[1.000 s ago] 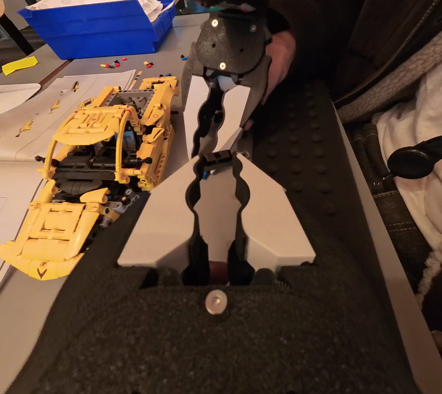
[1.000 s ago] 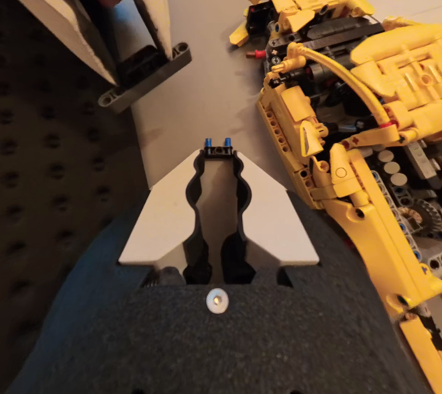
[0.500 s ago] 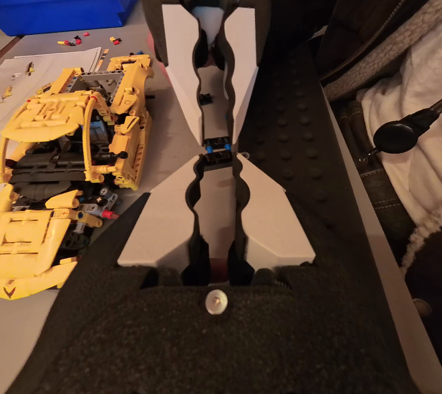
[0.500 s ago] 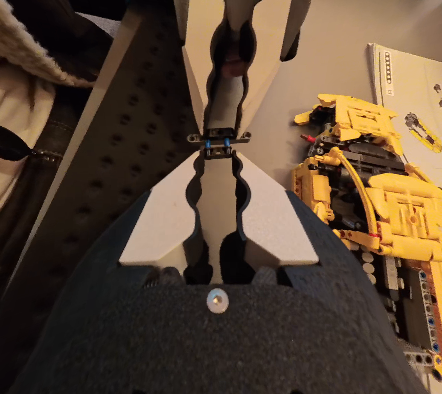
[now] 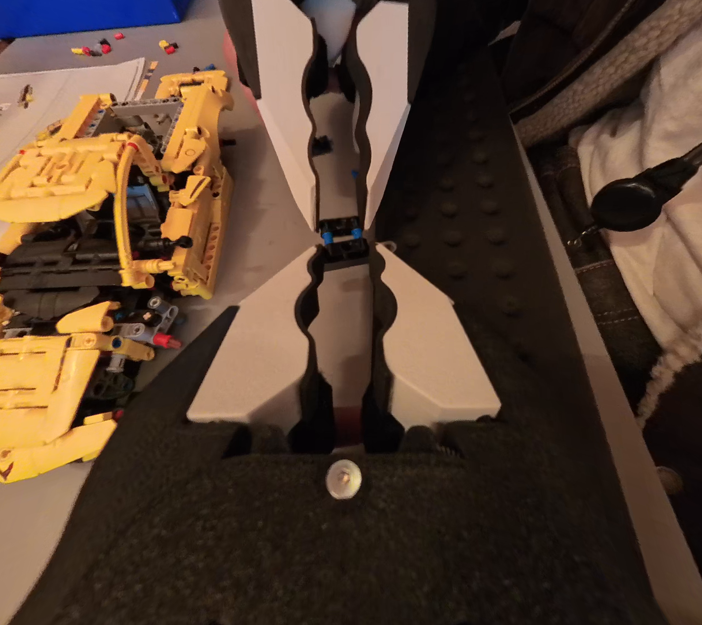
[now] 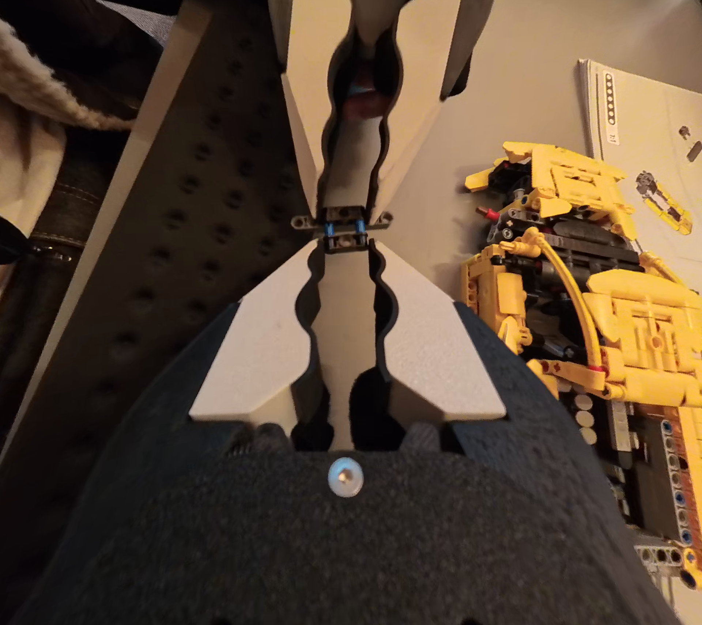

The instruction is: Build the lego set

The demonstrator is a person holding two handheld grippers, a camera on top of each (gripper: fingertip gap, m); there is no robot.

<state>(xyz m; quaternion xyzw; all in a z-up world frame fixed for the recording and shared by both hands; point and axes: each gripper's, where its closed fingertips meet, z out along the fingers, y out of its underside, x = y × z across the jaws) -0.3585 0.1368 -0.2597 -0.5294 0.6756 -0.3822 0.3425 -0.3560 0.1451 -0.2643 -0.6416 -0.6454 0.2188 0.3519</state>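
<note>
Grey desk (image 5: 266, 227); dark studded mat (image 5: 475, 189) along its near edge, yellow lego car (image 5: 114, 227) inboard. Left gripper (image 5: 345, 250) clamped on a grey beam (image 6: 304, 222); right gripper (image 6: 346, 241) clamped on a black connector (image 6: 343, 241) with blue pins. Tips meet above the mat's inner edge.

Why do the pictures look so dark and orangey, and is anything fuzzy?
Left wrist view: dim warm light, yellow car bright, dark mat murky, edges slightly smeared, lines bent by the wide lens. Right wrist view: same warm light, left hand-held gripper a bit blurred, car fairly sharp.
</note>
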